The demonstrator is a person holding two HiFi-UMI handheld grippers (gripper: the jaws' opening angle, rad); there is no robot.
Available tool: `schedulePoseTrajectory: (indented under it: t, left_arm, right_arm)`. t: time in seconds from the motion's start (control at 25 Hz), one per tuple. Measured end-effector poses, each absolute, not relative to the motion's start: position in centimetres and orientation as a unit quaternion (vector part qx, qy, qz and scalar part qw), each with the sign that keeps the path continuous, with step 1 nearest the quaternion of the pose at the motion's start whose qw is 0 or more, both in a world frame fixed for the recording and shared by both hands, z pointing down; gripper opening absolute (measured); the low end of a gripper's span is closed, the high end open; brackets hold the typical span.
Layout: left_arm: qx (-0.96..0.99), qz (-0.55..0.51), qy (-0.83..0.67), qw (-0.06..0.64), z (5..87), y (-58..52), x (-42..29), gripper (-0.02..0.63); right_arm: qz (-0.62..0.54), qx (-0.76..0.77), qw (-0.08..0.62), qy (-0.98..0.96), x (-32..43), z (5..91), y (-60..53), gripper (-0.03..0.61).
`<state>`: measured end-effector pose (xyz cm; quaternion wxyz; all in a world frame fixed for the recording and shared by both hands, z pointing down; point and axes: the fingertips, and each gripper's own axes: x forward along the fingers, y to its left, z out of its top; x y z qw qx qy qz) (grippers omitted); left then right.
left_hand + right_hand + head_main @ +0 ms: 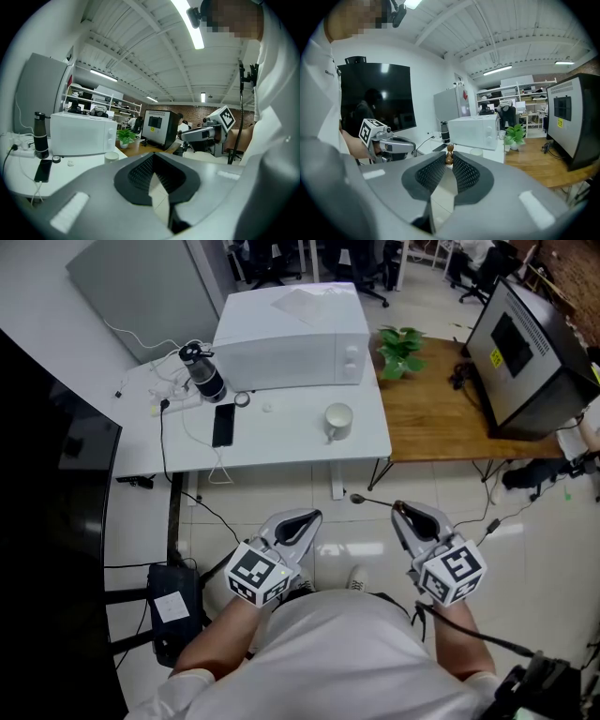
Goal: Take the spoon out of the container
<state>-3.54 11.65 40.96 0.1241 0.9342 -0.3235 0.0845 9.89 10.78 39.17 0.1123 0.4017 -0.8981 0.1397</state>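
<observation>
My right gripper (pixel 449 159) has its jaws clamped on the spoon (pixel 449 153); the brown turned end of the handle stands up between the ribbed pads (pixel 464 172). In the head view the spoon (pixel 371 502) projects sideways from the right gripper (pixel 401 510) toward the left gripper (pixel 313 517), above the floor and well apart from the white mug (pixel 337 420). My left gripper (pixel 152 159) has its jaws together at the tips, nothing between them. The mug stands on the white table (pixel 281 446), in front of the microwave (pixel 291 338), with a phone (pixel 223 425) to its left.
</observation>
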Motion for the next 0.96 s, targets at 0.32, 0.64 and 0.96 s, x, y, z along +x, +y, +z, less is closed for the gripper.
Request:
schedulePoseTrajectory:
  t: [0.32,0.64,0.96]
  left_arm:
    - [0.934,0.085,-0.323,0.126,41.15,11.17,-3.92,0.005]
    - [0.935,0.085,-0.321,0.126,41.18,10.87,-3.79,0.005]
    - [0.935,0.086,-0.32,0.128,40.64,10.63,-3.54,0.005]
  right_arm:
    - [0.143,0.403,0.113,-0.897,9.52,39.38,10.24,0.054]
    - [0.145,0.404,0.114,-0.896,9.57,39.6,10.14,0.054]
    - [0.145,0.406,0.113,-0.895,9.85,38.72,10.03,0.054]
